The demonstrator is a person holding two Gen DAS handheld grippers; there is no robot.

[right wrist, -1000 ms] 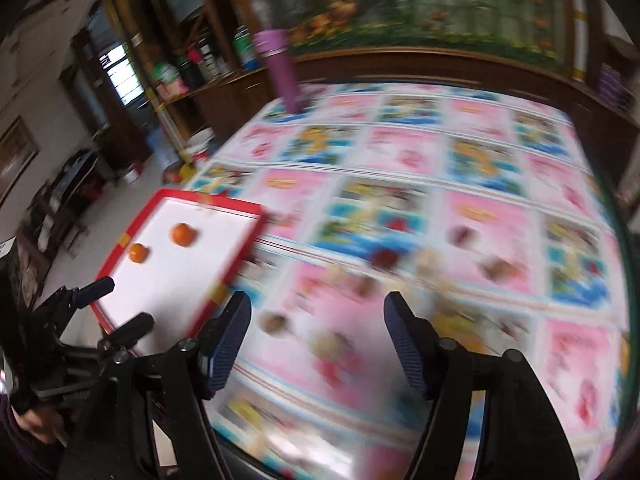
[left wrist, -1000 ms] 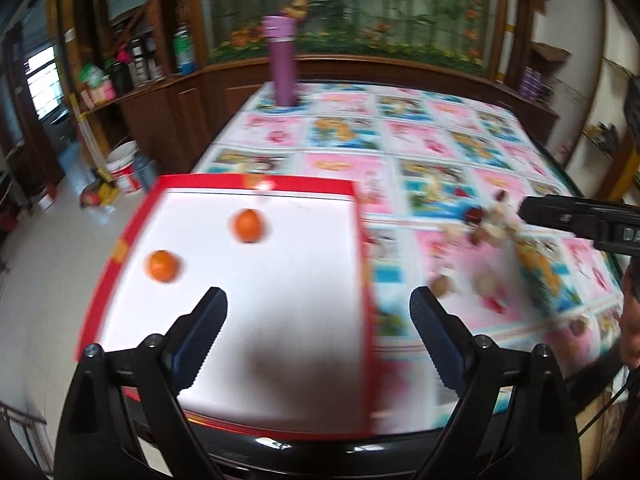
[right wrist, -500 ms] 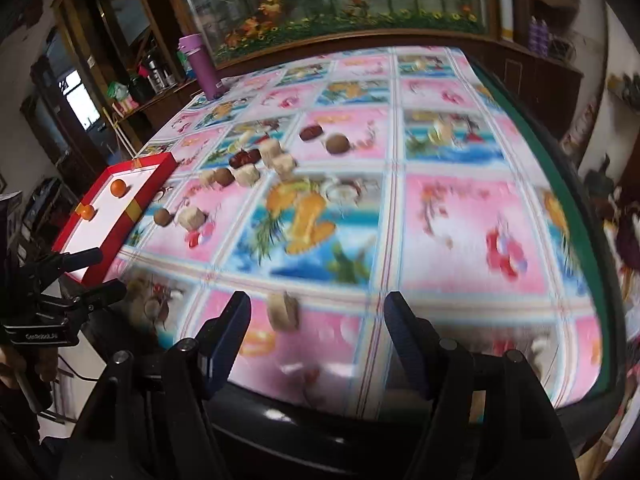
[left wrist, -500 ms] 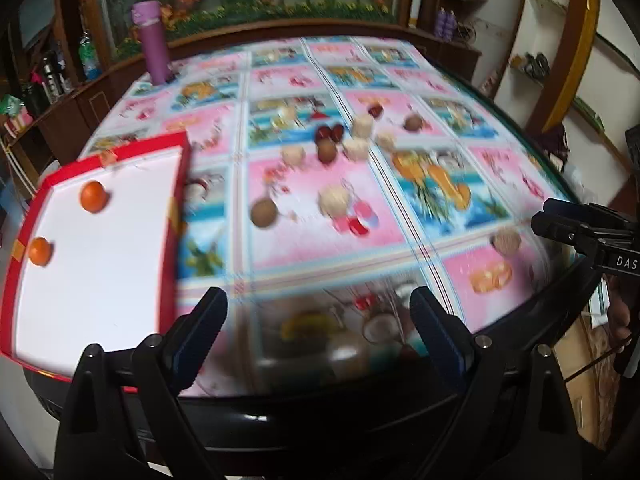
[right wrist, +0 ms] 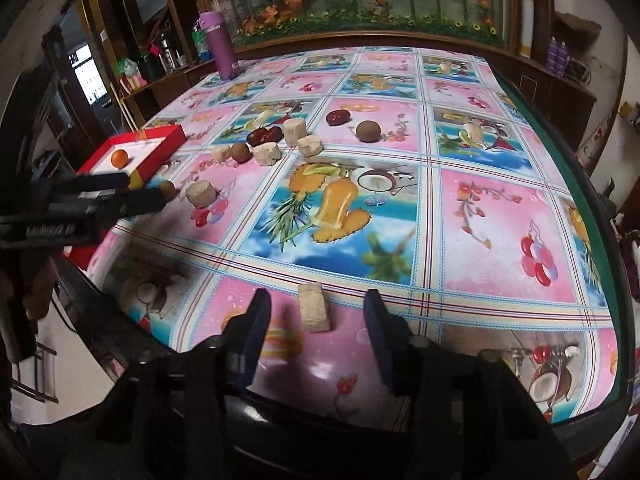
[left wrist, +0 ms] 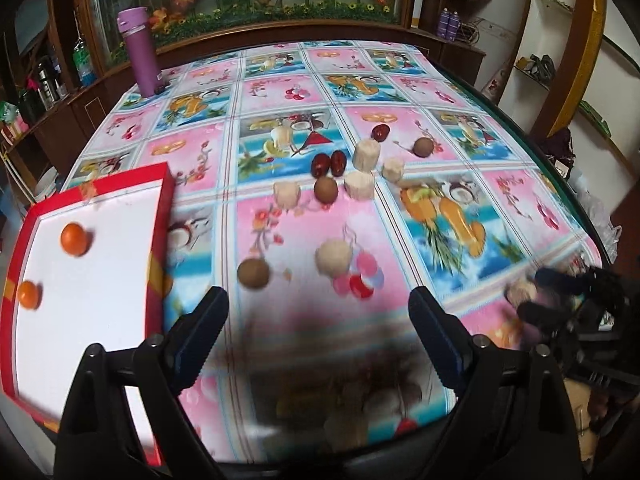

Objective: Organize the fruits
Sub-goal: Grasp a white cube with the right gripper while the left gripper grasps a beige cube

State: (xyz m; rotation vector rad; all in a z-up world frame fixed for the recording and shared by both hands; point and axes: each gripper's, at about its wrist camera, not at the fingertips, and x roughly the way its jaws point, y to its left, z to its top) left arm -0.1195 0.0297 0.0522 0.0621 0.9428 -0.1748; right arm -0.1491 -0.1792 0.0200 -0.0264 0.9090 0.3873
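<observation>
Both grippers have swung from the tray side toward the near edge of the desk [right wrist: 472,216]. Right gripper [right wrist: 316,312]: jaws have just been closing, with a pale cut fruit chunk [right wrist: 314,307] between them; the pads do not yet touch it. Left gripper [left wrist: 318,316]: spread wide, empty, above the near edge. Two oranges [left wrist: 73,239] lie in the red-rimmed tray [left wrist: 160,216] at the left edge. Brown round fruits [left wrist: 253,274], red dates [left wrist: 329,164] and pale chunks [left wrist: 334,258] lie mid-desk.

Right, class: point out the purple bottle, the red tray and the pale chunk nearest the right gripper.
purple bottle [left wrist: 141,60], left wrist view, mid body.
red tray [left wrist: 162,208], left wrist view, right wall.
pale chunk [right wrist: 315,307], right wrist view, top face.
</observation>
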